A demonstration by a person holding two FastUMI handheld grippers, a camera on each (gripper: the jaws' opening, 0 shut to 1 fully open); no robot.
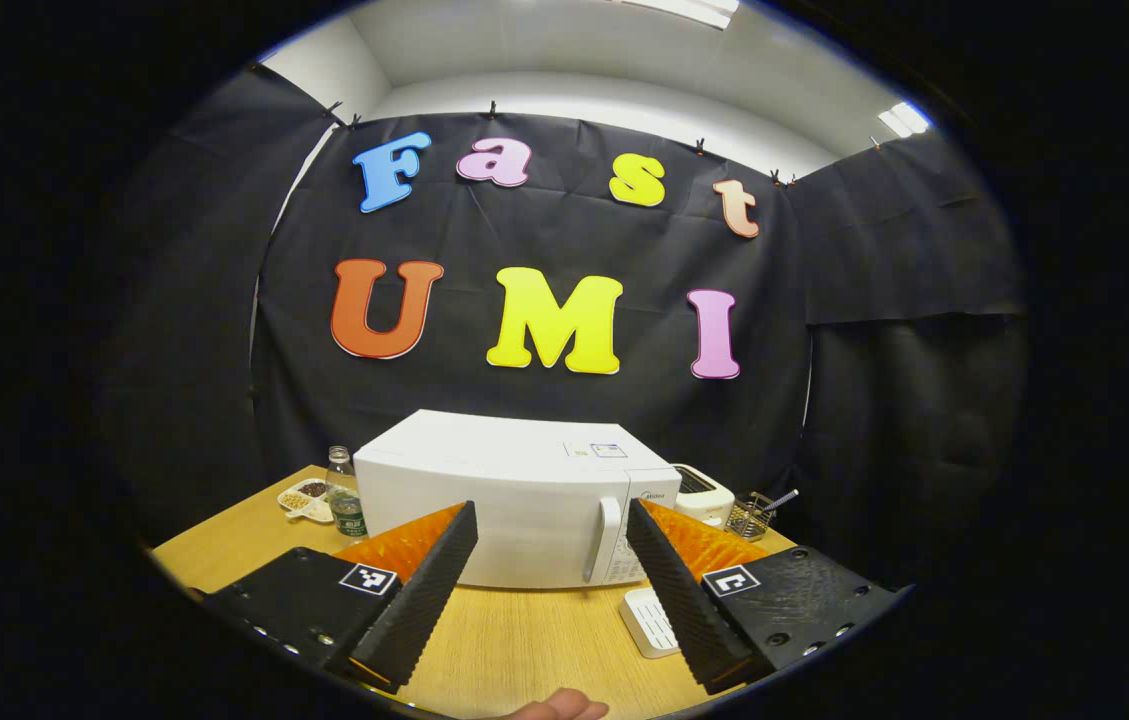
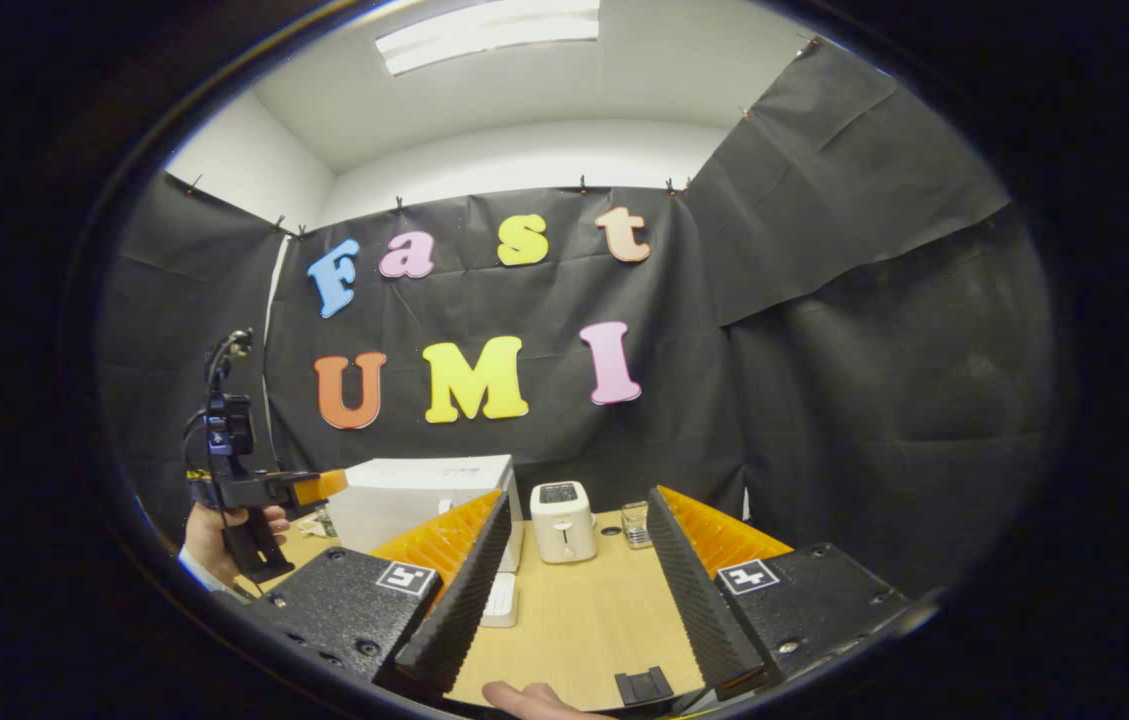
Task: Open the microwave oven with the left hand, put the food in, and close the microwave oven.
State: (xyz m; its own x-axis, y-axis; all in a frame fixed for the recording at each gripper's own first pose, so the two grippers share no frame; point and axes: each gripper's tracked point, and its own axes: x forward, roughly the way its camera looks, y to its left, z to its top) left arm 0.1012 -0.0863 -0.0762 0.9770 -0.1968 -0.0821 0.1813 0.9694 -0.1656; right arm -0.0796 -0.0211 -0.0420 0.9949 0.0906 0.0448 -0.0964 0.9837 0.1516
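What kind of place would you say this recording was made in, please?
Probably a staged kitchen corner in a recording booth, not a real home: a wooden table carries a microwave, a toaster and a bottle, with black cloth hung behind and office ceiling lights above.

Black cloth wall, wooden table, ceiling light.

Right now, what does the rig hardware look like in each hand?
Each tool, left and right, has two long wedge-shaped ribbed fingers with orange ridged backing, on flat black textured plates with screws and a square black-and-white marker per side. In the right gripper view, the left tool sits on a black pistol-style handle topped by a black mast with cables, held in a hand.
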